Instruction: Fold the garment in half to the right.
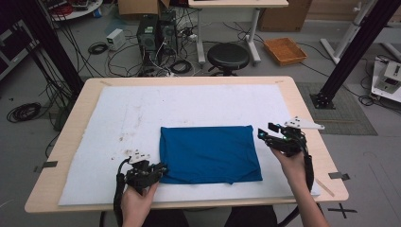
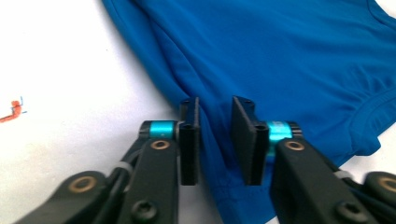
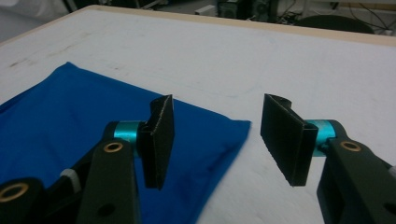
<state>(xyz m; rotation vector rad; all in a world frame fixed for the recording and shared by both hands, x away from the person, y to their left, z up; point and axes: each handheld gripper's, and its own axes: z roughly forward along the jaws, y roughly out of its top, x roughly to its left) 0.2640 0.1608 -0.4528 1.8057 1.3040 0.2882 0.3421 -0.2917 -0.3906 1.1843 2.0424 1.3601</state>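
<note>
A folded blue cloth (image 1: 210, 153) lies flat on the white mat (image 1: 189, 101), near the table's front edge. My left gripper (image 1: 161, 169) sits at the cloth's near left corner. In the left gripper view its jaws (image 2: 215, 140) stand a little apart astride the hemmed edge of the cloth (image 2: 280, 56), with a fold of fabric in the gap and the pads not visibly pressing on it. My right gripper (image 1: 265, 130) hovers at the far right corner. In the right gripper view it (image 3: 215, 135) stands wide open above the corner of the cloth (image 3: 70, 121), holding nothing.
The mat covers most of a wooden table (image 1: 307, 118) and has brown stains (image 1: 125, 142) at its left. Behind the table are a black stool (image 1: 228, 56), computer towers (image 1: 156, 30), loose cables and an orange tray (image 1: 285, 50). Black frame posts (image 1: 354, 52) stand at both sides.
</note>
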